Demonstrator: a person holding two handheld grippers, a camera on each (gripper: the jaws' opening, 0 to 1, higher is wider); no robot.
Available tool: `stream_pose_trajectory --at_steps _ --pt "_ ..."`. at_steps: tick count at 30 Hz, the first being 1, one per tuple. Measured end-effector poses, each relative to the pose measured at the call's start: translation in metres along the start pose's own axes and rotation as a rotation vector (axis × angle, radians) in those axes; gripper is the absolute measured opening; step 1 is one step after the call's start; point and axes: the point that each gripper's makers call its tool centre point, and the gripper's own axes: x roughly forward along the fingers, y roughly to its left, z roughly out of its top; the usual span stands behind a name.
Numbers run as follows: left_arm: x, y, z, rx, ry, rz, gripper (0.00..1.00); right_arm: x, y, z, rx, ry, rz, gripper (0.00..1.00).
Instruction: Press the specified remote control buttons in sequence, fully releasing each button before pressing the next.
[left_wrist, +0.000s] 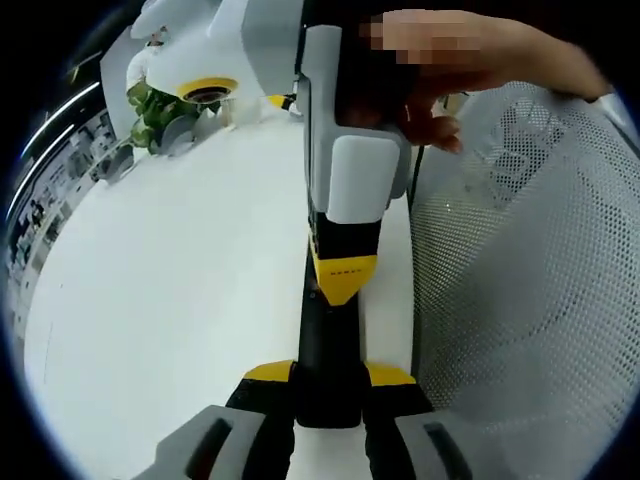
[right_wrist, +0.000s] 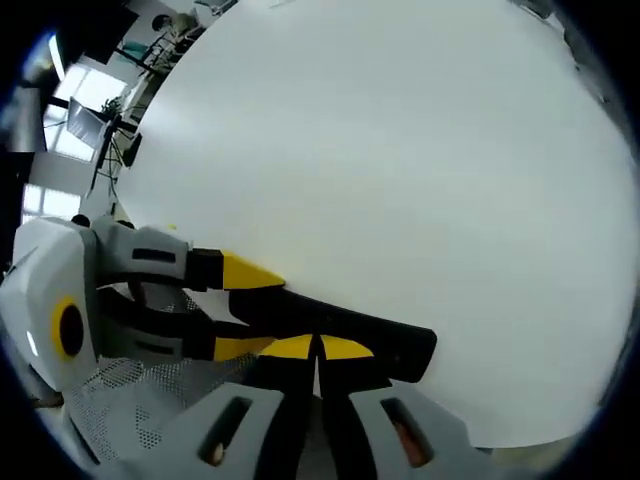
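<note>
Nearest the lens in the left gripper view, the left gripper (left_wrist: 328, 400) has its yellow-tipped jaws pinching the near end of the black remote control (left_wrist: 328, 345), one jaw on each long side. The remote's long axis runs straight away from the camera along the jaw line, its far end pointing at the right gripper (left_wrist: 345, 285), which comes in from the top of the view with its yellow tip lying on the remote's upper face.

The white table (left_wrist: 180, 290) is the largest thing in that view and spreads to the left and behind. To the right is a big white perforated mesh surface (left_wrist: 520, 270). A hand (left_wrist: 450, 70) grips the right gripper's body near the top. Far back on the table stands a small green plant (left_wrist: 155, 110).

In the right gripper view, the remote (right_wrist: 350, 330) lies across the white table (right_wrist: 400, 150) as a dark bar, its long axis running from left, where the left gripper (right_wrist: 235, 305) clamps it between two yellow jaws, to a free end at the right. The right gripper (right_wrist: 318, 350) has its yellow tips pressed together, set down on the remote's middle.
</note>
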Motion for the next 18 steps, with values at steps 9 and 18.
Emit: stream_pose_trajectory --at_steps 9,18 --pt "-0.0056 0.001 -0.0091 -0.029 0.023 -0.002 0.25 -0.0001 -0.0006 0.0018 0.044 -0.02 0.049 0.0" --pt "-0.0048 0.0014 -0.0085 -0.02 0.025 -0.003 0.24 -0.0009 0.0004 0.0027 0.047 -0.015 0.052 0.0"
